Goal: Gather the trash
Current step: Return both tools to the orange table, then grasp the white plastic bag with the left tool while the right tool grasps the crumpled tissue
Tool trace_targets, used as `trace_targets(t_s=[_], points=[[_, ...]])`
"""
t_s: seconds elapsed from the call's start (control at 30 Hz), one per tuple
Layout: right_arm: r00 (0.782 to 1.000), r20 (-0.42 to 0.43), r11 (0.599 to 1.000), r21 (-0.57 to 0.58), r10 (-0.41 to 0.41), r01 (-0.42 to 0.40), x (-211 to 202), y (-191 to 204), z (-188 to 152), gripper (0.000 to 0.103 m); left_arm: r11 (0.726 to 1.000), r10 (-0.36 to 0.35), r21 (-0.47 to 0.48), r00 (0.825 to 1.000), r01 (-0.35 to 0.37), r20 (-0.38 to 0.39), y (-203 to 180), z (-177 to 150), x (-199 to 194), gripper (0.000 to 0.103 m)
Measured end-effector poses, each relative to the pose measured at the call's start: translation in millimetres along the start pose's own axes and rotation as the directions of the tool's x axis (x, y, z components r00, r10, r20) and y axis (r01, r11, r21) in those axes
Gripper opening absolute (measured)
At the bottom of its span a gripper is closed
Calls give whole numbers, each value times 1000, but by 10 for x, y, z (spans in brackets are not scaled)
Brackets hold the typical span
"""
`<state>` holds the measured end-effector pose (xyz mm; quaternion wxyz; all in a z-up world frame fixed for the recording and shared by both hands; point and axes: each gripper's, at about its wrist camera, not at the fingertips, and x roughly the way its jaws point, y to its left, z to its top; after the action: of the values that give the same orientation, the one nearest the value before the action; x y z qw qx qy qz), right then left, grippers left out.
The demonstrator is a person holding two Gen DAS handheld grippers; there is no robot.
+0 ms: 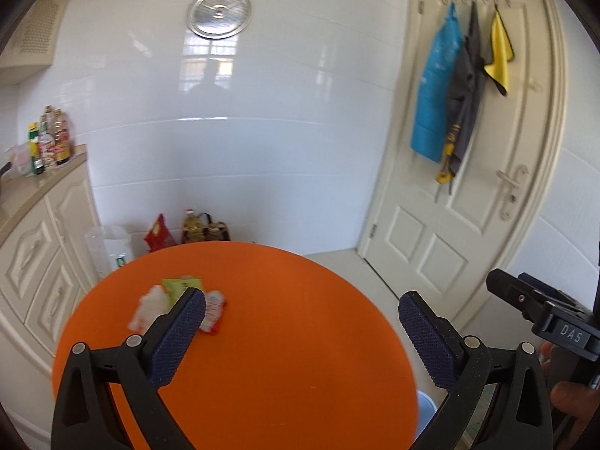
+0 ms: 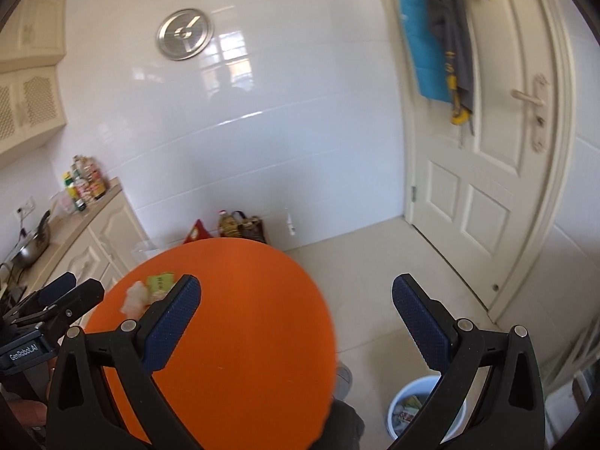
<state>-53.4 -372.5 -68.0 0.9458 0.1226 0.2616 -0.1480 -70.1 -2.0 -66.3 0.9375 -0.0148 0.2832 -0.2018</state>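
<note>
We see a pale blue bin [image 2: 399, 412] on the floor at five o'clock of the round orange table [image 2: 240, 337], with a few wrappers lying inside it. On the table, toward ten o'clock, three scraps lie bunched and touching: a white crumpled piece [image 1: 148, 305], a green packet [image 1: 180, 287] and a red-and-white wrapper [image 1: 213, 311] whose long side runs from twelve to six o'clock. Our left tongs [image 1: 300, 341] stand wide with nothing between them, and our right tongs [image 2: 296, 322] are wide and bare too.
</note>
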Motion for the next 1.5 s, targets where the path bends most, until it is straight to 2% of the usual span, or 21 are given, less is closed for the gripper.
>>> trace_targets(t_s=[0.3, 0.5, 0.7, 0.8, 0.93, 1.1, 1.23, 1.27, 1.33, 1.4, 1.5], points=[[990, -40, 983, -124, 133, -137, 323, 937, 21, 103, 985, 153, -85, 988, -150, 26, 507, -355, -462, 102], [975, -124, 962, -183, 182, -203, 762, 1388, -101, 103, 967, 224, -118, 974, -226, -29, 709, -414, -212, 102], [956, -229, 953, -198, 183, -230, 1358, 1644, -266, 103, 958, 251, -109, 961, -264, -119, 849, -239, 502, 102], [944, -281, 952, -200, 172, -232, 1650, 1702, -368, 103, 959, 242, -103, 954, -262, -174, 919, -228, 863, 102], [931, -337, 956, -195, 144, -218, 2010, 1722, -495, 103, 962, 229, -92, 945, -256, -232, 974, -59, 1438, 102], [912, -397, 962, -190, 106, -195, 2452, 1734, -600, 103, 964, 221, -74, 924, -256, -313, 1164, 98, 2267, 100], [897, -426, 962, -177, 116, -208, 2643, 1798, -656, 103, 968, 195, -84, 920, -236, -340, 1305, 185, 2745, 98], [895, -426, 959, -174, 133, -225, 2665, 1822, -663, 103, 970, 186, -87, 921, -229, -341, 1332, 196, 2809, 94], [889, -426, 950, -174, 165, -259, 2684, 1881, -673, 99, 973, 154, -111, 924, -204, -350, 1367, 235, 2949, 76], [881, -432, 941, -171, 194, -291, 2717, 1937, -687, 92, 975, 110, -140, 924, -172, -365, 1416, 270, 3118, 51], [869, -444, 930, -176, 219, -324, 2761, 2034, -710, 78, 977, 98, -145, 929, -159, -357, 1472, 327, 3263, 37]])
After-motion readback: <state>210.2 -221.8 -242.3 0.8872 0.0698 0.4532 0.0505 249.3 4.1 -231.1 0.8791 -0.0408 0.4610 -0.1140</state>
